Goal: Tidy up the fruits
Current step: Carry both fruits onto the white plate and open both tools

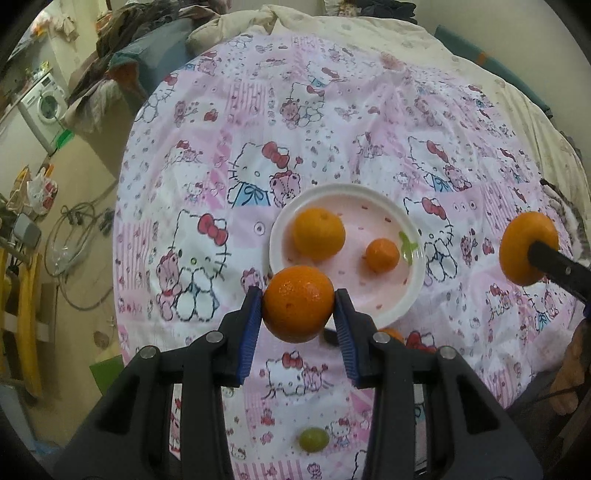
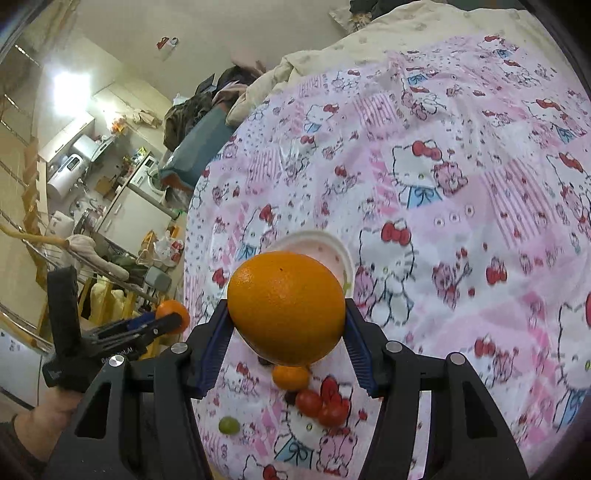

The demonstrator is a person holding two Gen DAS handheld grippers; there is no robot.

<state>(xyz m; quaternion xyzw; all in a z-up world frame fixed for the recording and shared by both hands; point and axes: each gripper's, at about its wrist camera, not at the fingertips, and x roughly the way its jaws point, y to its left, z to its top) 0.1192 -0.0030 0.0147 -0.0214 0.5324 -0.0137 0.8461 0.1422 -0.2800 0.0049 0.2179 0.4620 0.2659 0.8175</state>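
Observation:
My left gripper (image 1: 298,297) is shut on an orange (image 1: 298,303) and holds it above the near rim of a white plate (image 1: 413,291). The plate holds a large orange (image 1: 318,233) and a small mandarin (image 1: 382,255). My right gripper (image 2: 287,308) is shut on a big orange (image 2: 287,306), held above the bed; it also shows in the left wrist view (image 1: 528,248) at the right. A green grape (image 1: 313,439), a small mandarin (image 2: 290,376) and two cherry tomatoes (image 2: 321,406) lie on the Hello Kitty sheet (image 1: 221,155).
The bed's left edge drops to a floor with cables (image 1: 74,236), a washing machine (image 1: 44,105) and clutter. Pillows and a cream quilt (image 1: 351,26) lie at the far end. A person's hand (image 1: 570,369) is at the right.

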